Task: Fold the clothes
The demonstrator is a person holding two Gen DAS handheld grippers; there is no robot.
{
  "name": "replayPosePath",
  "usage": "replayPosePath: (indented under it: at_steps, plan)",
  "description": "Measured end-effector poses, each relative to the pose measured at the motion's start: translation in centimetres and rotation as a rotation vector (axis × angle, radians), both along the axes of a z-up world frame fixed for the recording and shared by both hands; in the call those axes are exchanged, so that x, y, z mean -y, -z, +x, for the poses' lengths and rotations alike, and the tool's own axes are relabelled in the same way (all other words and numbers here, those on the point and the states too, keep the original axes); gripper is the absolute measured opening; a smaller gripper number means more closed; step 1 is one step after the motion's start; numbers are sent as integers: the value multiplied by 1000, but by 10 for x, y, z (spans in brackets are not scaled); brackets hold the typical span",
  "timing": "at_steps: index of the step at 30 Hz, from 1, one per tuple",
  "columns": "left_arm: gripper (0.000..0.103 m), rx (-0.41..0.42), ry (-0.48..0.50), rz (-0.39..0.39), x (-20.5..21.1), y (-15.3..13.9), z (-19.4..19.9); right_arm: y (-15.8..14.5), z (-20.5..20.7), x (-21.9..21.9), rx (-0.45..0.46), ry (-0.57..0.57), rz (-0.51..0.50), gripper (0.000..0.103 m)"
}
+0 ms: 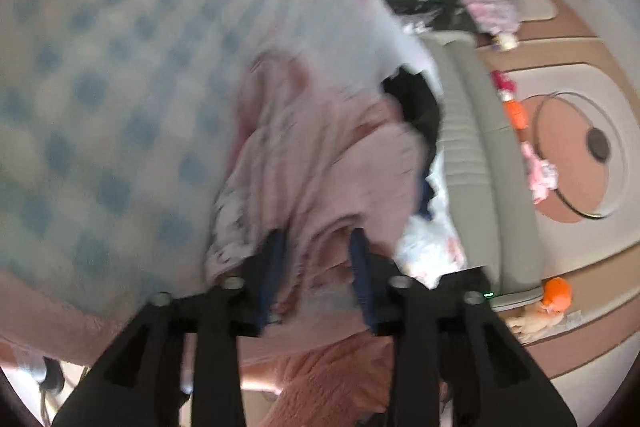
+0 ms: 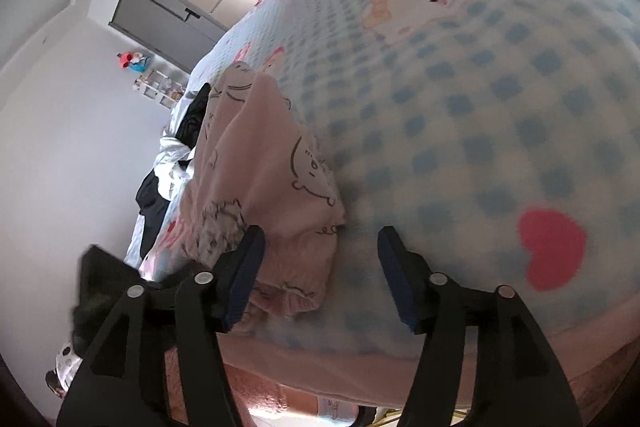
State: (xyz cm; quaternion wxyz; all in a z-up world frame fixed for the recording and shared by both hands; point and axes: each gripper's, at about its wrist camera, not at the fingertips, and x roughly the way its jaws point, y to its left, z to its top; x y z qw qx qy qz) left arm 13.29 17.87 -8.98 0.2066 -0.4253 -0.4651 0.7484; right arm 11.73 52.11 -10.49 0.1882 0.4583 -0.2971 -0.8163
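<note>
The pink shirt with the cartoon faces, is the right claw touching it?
Cannot tell. In the right wrist view the right claw stands open; one pad overlaps the pink shirt edge, but no squeeze or gap shows.

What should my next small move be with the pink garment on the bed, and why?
Probably draw both claws back a little to see the whole garment. The pink garment lies bunched on the checked blanket. The right claw stands open, its left pad beside the cloth. The left claw is open with folds between its pads, apparently not pinched.

Pink cartoon-print garment (image 2: pixel 276 167); blue-and-white checked blanket (image 2: pixel 480 115), red heart.
</note>
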Motion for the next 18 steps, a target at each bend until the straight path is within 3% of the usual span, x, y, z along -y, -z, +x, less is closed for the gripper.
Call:
replayPosePath:
  at_steps: [3, 8, 10, 13, 18]
  plan:
    - [44, -29, -37, -49, 8, -9, -1, 5, 0, 1, 18, 37, 84, 55]
    - [47, -6, 23, -81, 7, 3, 1, -15, 6, 2, -47, 81, 170, 53]
    - [48, -8, 101, -121, -8, 6, 1, -24, 8, 4, -87, 48, 149, 54]
    - [46, 47, 176, -228, -27, 13, 3, -25, 3, 24, -65, -109, 174, 54]
    - [37, 75, 168, -324, -36, 25, 16, -3, 6, 49, -9, -197, 282, 55]
